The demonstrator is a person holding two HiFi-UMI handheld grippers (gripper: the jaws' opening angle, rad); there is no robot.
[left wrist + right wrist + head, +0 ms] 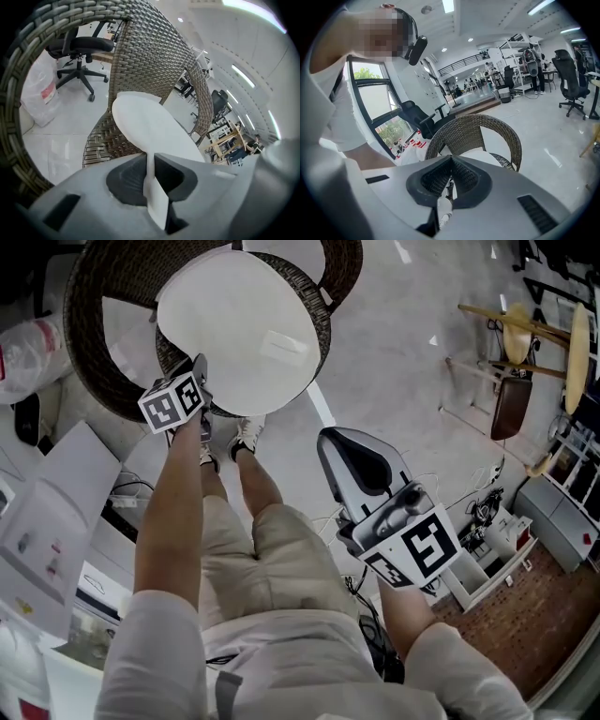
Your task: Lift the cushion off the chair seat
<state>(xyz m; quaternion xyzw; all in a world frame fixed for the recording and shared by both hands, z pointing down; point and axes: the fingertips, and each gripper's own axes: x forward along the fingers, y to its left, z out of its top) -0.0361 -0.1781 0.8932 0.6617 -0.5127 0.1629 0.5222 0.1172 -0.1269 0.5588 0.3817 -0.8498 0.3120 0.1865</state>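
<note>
We grip the round white cushion [239,329] by its near edge with our left gripper [199,367], the fingers [129,180] clamped on its thin rim. The cushion sits tilted over the seat of the wicker chair [98,352], its near edge raised above the weave. Our right gripper [361,460] hangs well apart from the chair, fingers closed together on nothing.
</note>
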